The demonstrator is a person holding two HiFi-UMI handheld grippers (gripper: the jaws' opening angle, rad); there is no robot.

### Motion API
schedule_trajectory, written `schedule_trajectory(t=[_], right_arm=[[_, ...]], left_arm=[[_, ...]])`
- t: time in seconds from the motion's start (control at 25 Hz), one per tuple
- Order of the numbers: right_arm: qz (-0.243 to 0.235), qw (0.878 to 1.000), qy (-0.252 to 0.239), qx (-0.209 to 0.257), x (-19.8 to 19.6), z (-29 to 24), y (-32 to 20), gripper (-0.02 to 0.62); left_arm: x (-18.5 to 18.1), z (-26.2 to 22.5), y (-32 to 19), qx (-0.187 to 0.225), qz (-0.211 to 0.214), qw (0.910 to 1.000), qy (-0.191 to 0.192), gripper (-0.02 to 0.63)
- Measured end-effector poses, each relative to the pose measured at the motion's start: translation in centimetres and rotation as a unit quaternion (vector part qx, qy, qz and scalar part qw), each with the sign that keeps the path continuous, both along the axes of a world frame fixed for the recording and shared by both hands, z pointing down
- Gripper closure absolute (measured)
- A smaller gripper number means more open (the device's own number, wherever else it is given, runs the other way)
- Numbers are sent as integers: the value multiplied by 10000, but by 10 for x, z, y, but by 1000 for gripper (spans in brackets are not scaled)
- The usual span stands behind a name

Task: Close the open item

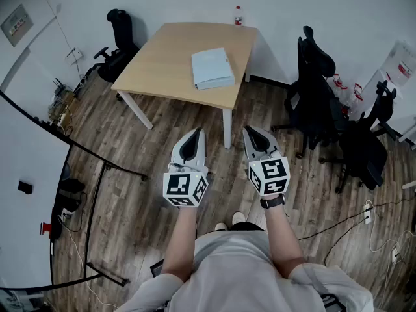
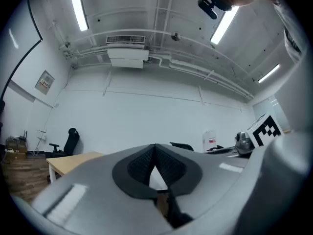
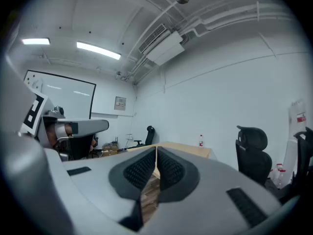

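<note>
Now my left gripper (image 1: 194, 138) hovers over the floor (image 1: 130, 148), fingers closed on nothing. Ahead, the pale item (image 1: 212, 68) lies flat on the table (image 1: 162, 64), well apart from both grippers. My right gripper (image 1: 255, 137) hovers alongside, fingers closed, empty.

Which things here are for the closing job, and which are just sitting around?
For the job: pale blue folder-like item on the table; left gripper and right gripper, both with jaws shut and empty.

Just sitting around: bottle at the table's far edge; black office chairs.
</note>
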State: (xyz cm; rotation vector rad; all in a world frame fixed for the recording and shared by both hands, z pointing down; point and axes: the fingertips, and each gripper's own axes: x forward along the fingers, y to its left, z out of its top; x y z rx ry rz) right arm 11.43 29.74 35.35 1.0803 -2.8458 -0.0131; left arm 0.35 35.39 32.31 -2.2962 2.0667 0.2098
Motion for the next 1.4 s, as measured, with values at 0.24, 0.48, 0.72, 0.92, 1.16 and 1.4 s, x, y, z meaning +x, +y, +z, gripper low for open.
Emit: schedule_trajectory(t=[0.24, 0.48, 0.72, 0.92, 1.16, 1.4], right_arm=[[10, 9998, -18, 174, -19, -10, 19, 577], [350, 9990, -220, 187, -16, -17, 23, 578], [356, 9987, -336, 157, -26, -11, 33, 583], [515, 9982, -171, 257, -35, -3, 19, 583], [343, 9986, -389, 112, -56, 11, -25, 583], [109, 9990, -432, 94, -88, 5, -107, 583]], left_arm=[[-13, -1, 12, -61, 126, 9999, -88, 597], [-19, 1, 20, -129, 145, 9997, -172, 597], [-36, 12, 19, -224, 109, 9997, 80, 597], [-40, 16, 4, -271, 178, 9994, 74, 597], [-53, 31, -39, -421, 195, 9989, -49, 597], [-74, 27, -116, -426, 59, 9990, -90, 597]])
